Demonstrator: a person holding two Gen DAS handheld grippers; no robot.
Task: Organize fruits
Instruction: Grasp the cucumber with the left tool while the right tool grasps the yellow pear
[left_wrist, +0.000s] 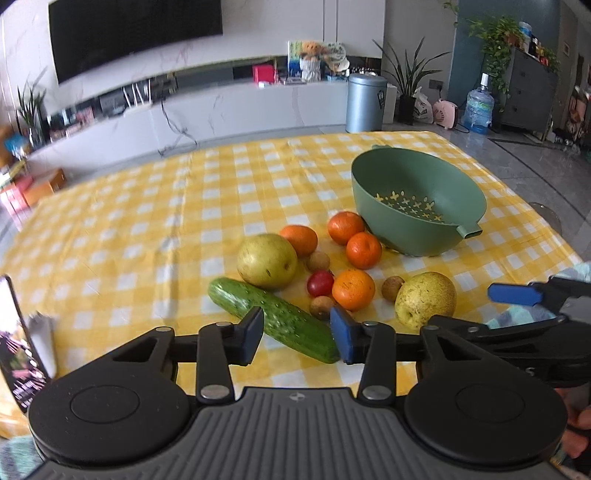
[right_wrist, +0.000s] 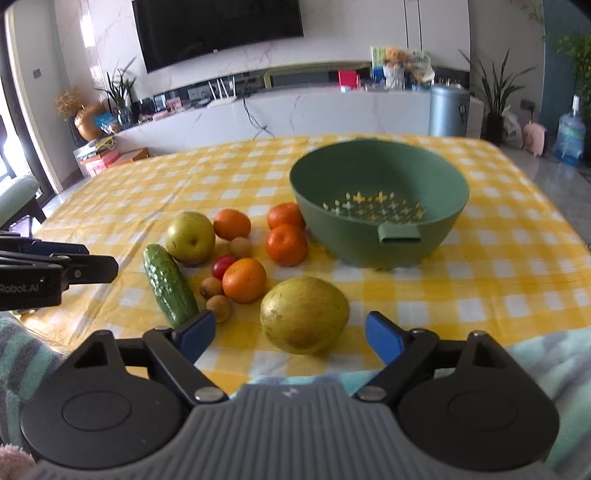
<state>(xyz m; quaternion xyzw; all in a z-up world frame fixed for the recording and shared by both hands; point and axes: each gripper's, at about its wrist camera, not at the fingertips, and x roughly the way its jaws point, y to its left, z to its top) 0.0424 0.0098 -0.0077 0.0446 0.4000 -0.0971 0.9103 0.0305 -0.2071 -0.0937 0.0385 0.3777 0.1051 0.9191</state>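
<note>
Left view only: phone propped at near left edge. Right view only: green cushioned seat far left. Green colander empty, fruits clustered just left and near of it. Left gripper apart, astride cucumber, pads not pressing. Right gripper wide apart before near pear.

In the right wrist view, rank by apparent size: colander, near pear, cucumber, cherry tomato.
1. Colander, largest though farthest.
2. Near pear, but it is closest to the camera, which inflates it.
3. Cucumber, longer than the pear is wide but much slimmer; unsure against the pear.
4. Cherry tomato, clearly smallest.
</note>
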